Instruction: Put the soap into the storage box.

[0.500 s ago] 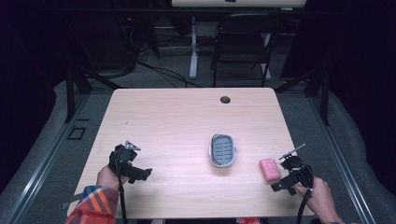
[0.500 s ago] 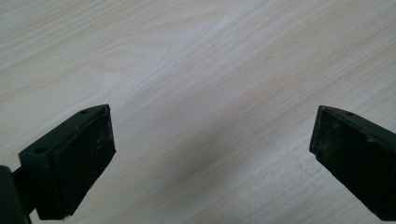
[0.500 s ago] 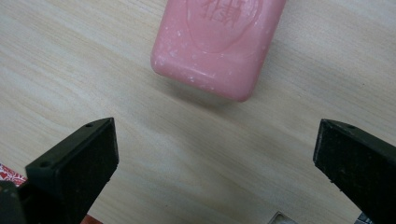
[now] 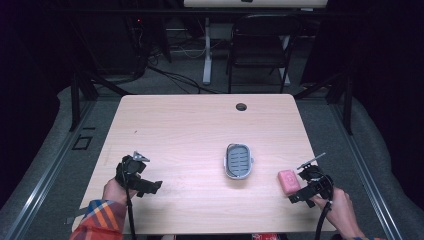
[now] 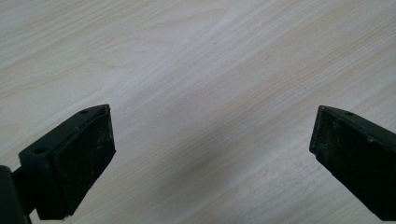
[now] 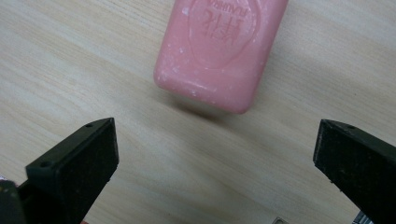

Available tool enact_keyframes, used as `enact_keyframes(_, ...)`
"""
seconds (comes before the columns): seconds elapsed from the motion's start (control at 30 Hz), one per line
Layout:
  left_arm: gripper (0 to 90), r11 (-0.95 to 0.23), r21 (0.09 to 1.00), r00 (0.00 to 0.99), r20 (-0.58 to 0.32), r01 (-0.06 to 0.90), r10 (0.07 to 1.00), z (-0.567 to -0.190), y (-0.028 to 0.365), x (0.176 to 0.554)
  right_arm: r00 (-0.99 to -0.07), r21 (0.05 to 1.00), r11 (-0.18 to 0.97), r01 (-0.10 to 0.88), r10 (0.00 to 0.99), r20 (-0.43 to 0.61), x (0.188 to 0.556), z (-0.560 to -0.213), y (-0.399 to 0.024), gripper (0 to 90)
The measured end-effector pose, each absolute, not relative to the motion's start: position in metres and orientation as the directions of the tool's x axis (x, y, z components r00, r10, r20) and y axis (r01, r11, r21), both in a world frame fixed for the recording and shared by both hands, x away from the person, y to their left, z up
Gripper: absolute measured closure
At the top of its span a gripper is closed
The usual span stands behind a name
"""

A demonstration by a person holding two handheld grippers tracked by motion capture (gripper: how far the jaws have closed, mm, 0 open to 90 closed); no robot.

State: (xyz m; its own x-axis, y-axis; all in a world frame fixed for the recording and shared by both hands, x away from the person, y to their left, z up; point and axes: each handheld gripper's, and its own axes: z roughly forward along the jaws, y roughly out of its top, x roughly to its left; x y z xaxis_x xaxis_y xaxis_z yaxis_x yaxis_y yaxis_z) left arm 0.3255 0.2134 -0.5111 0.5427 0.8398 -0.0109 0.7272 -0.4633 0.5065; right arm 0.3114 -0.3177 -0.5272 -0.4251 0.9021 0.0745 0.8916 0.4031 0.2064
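From half a second back I see almost no change: my right gripper point(image 4: 306, 185) has crept only slightly toward the soap point(image 4: 288, 181), which lies on the table point(image 4: 190, 125) at about 4 o'clock from the dish point(image 4: 238, 160). Its jaws are wide, soap just ahead of them, untouched. My left gripper point(image 4: 134, 175) idles at 8 o'clock, jaws wide over bare wood. I judge a soap pickup comes next.

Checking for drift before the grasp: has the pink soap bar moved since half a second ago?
No. The pink soap bar lies in the same place, right of the soap dish near the table's right edge.
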Motion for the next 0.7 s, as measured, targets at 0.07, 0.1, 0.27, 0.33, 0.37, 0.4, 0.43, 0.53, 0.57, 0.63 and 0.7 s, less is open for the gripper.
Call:
enact_keyframes(0.07,0.1,-0.464,0.506,0.544,-0.011,0.727,0.839,-0.511,0.213,0.326,-0.419,0.206,0.396,0.895,0.904,0.080,0.312,-0.527,-0.316,0.7)
enact_keyframes(0.1,0.1,-0.464,0.505,0.544,-0.012,0.727,0.839,-0.511,0.213,0.326,-0.427,0.211,0.403,0.890,0.901,0.080,0.313,-0.526,-0.315,1.9)
enact_keyframes(0.27,0.1,-0.463,0.506,0.543,-0.014,0.728,0.839,-0.512,0.213,0.326,-0.428,0.222,0.406,0.887,0.901,0.064,0.317,-0.524,-0.311,1.3)
enact_keyframes(0.33,0.1,-0.463,0.506,0.543,-0.014,0.728,0.839,-0.512,0.213,0.326,-0.423,0.233,0.398,0.887,0.904,0.066,0.318,-0.525,-0.310,0.9)
enact_keyframes(0.37,0.1,-0.463,0.504,0.543,-0.014,0.729,0.840,-0.512,0.213,0.326,-0.433,0.223,0.410,0.884,0.899,0.062,0.322,-0.523,-0.308,0.0)
enact_keyframes(0.4,0.1,-0.463,0.504,0.543,-0.014,0.729,0.840,-0.512,0.213,0.326,-0.432,0.231,0.408,0.883,0.899,0.065,0.323,-0.524,-0.307,0.0)
enact_keyframes(0.43,0.1,-0.463,0.503,0.543,-0.015,0.729,0.840,-0.512,0.213,0.326,-0.433,0.231,0.408,0.883,0.899,0.067,0.324,-0.523,-0.306,0.0)
enact_keyframes(0.53,0.1,-0.463,0.503,0.542,-0.013,0.730,0.840,-0.512,0.212,0.326,-0.433,0.235,0.407,0.883,0.899,0.067,0.327,-0.524,-0.305,0.0)
enact_keyframes(0.57,0.1,-0.464,0.502,0.543,-0.013,0.730,0.840,-0.512,0.212,0.326,-0.437,0.231,0.411,0.882,0.897,0.072,0.331,-0.523,-0.303,0.0)
enact_keyframes(0.63,0.1,-0.463,0.503,0.542,-0.012,0.729,0.840,-0.512,0.212,0.326,-0.435,0.235,0.407,0.883,0.897,0.081,0.335,-0.523,-0.301,0.0)
enact_keyframes(0.7,0.1,-0.464,0.503,0.543,-0.012,0.729,0.840,-0.512,0.212,0.326,-0.436,0.228,0.411,0.883,0.897,0.071,0.340,-0.524,-0.299,0.0)
